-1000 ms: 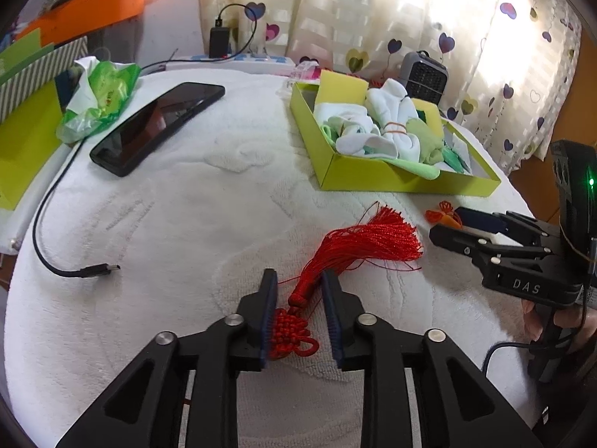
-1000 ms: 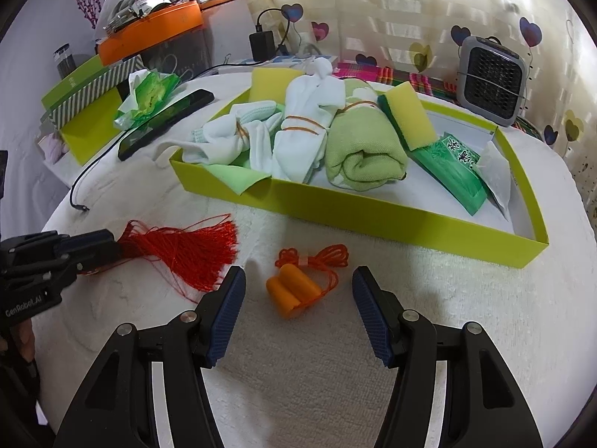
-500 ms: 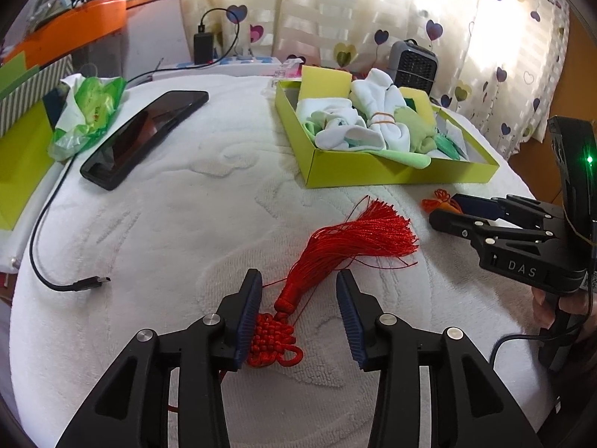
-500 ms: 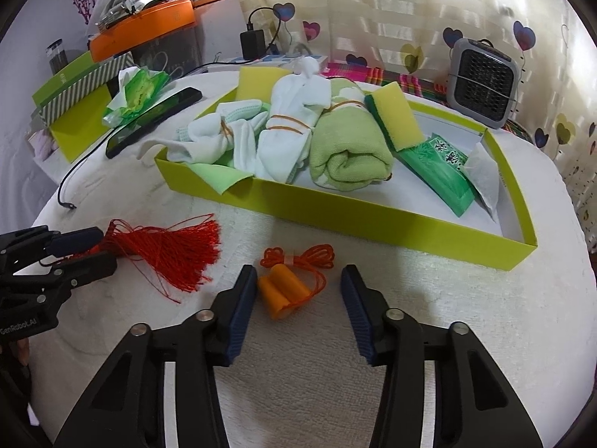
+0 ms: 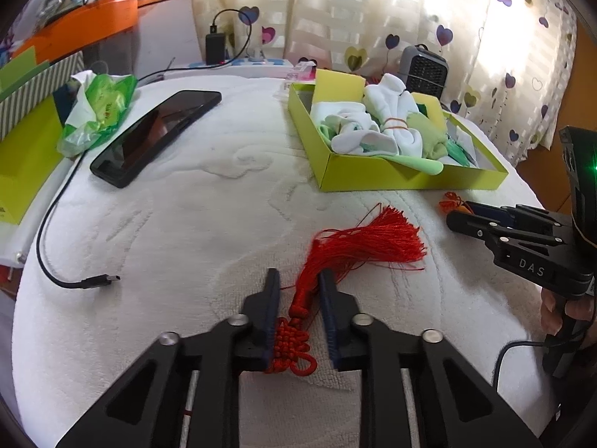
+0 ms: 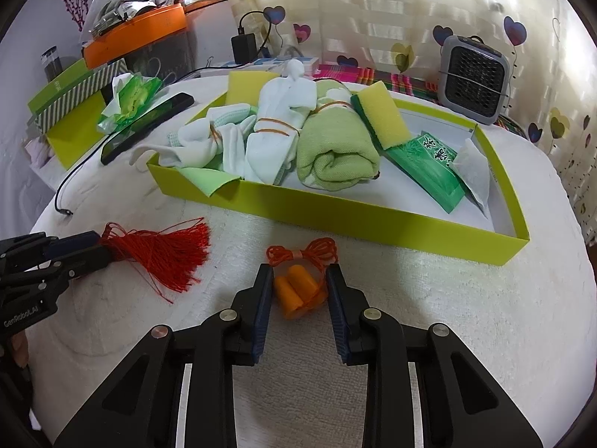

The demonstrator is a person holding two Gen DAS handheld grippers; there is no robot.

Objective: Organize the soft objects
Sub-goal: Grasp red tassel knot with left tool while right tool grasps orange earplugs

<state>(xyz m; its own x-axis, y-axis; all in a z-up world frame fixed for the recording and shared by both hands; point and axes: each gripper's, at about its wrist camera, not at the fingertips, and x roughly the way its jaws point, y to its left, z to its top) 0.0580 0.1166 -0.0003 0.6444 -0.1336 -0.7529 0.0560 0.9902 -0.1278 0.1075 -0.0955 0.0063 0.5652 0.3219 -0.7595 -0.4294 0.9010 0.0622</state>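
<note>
Item one: a red tassel [image 5: 365,239] with a knotted head lies on the white towelling tabletop [image 5: 186,224] at the lower centre of the left wrist view, its fringe fanned toward the upper right. The left gripper [image 5: 296,276] has just been closing its jaws. We record it as clamped on the tassel, with the woven knot and neck pinched between the two dark pads. Item two: a pair of orange corded earplugs [image 6: 294,291] lies at the lower centre of the right wrist view, just in front of the box. Their coiled cord lies beyond the fingertips. The right gripper [image 6: 298,272] has likewise just been closing and now grips the earplugs from both sides. Item three: a lime-green box [image 6: 335,216] takes up the middle of that view. From left to right it holds banded white socks [image 6: 280,130], a rolled green towel [image 6: 335,149], a yellow sponge [image 6: 384,119] and a green packet [image 6: 433,164]. Sundries: in the left wrist view we note a black phone [image 5: 156,134] at the upper left, with a crumpled green wrapper [image 5: 100,112] beside it. A loose black cable [image 5: 48,246] lies at the left edge. In the right wrist view a small grey heater [image 6: 474,78] stands at the upper right, behind the box.
</note>
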